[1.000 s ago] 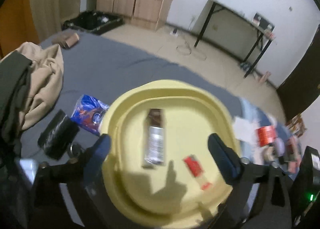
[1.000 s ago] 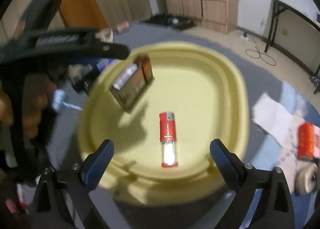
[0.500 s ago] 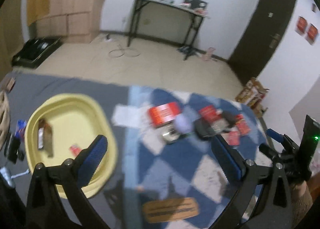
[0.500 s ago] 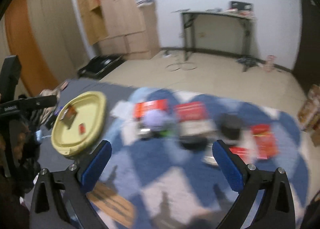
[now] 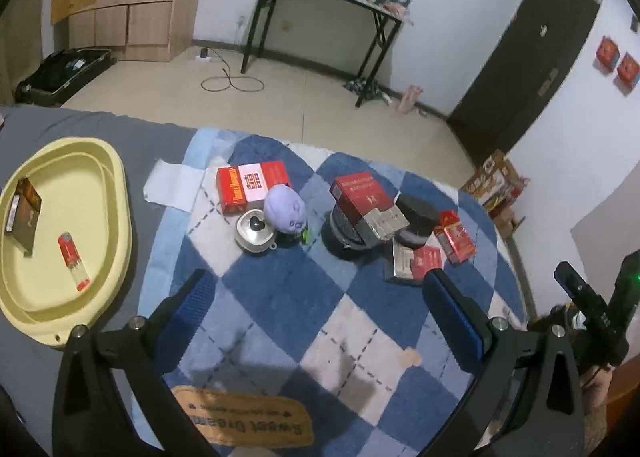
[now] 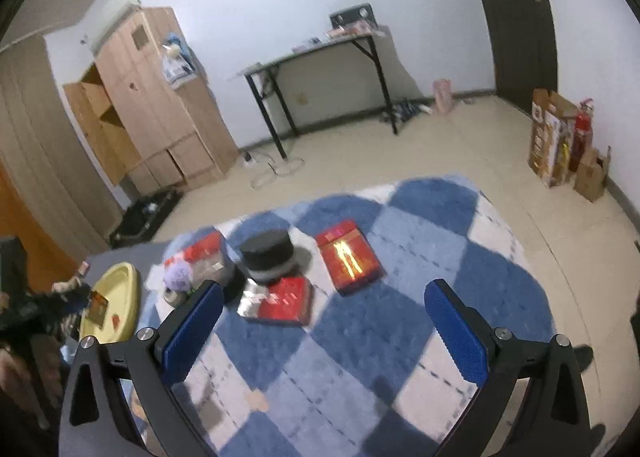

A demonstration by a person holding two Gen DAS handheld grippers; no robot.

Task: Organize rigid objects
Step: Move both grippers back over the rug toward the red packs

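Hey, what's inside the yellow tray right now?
In the yellow tray lie two things, apart: a dark brown box near its left side and a red lighter nearer the front. The tray's far left edge is cut off by the left-wrist view.

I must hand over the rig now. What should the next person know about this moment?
Left gripper: open, empty, above the checked blanket.
Right gripper: open, empty.
Done: a red lighter and a dark box lie in the yellow tray.
Left on the blanket: red boxes, a purple toy, a metal tin, a black round container.
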